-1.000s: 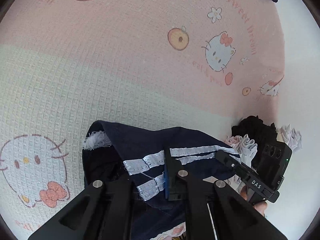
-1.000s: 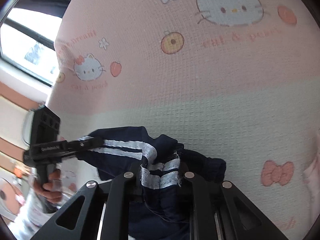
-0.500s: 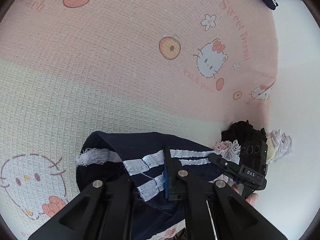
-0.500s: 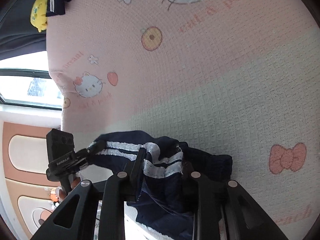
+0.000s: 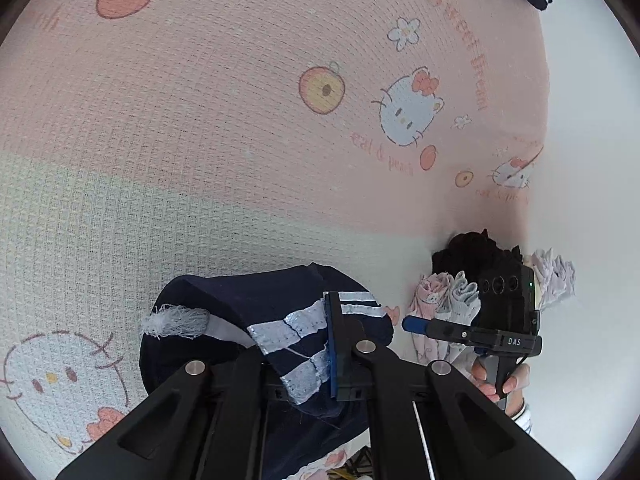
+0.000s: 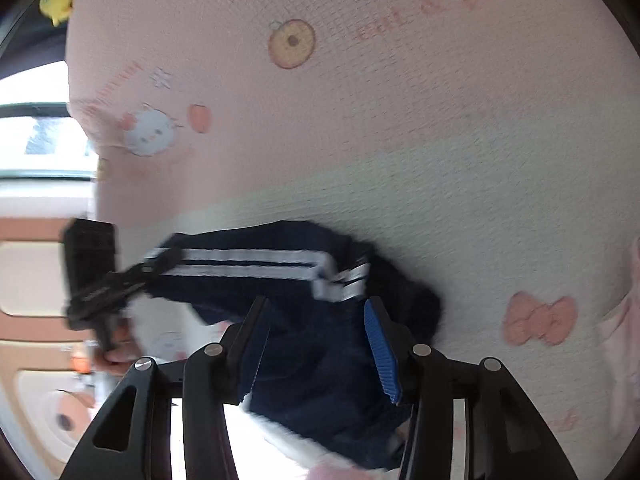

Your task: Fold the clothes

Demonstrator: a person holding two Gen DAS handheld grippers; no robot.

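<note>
Left gripper [image 5: 316, 354]: clamped on navy striped garment [image 5: 280, 304]. Right gripper [image 6: 316, 344]: jaws just opening, garment between, unpinched; pink blanket [image 5: 240, 120] beneath.

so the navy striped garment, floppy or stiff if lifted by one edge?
Probably floppy: the navy striped garment bunches and folds where the left gripper pinches it. Likely light; it drapes loosely under the right gripper, whose jaws have just been opening.
</note>
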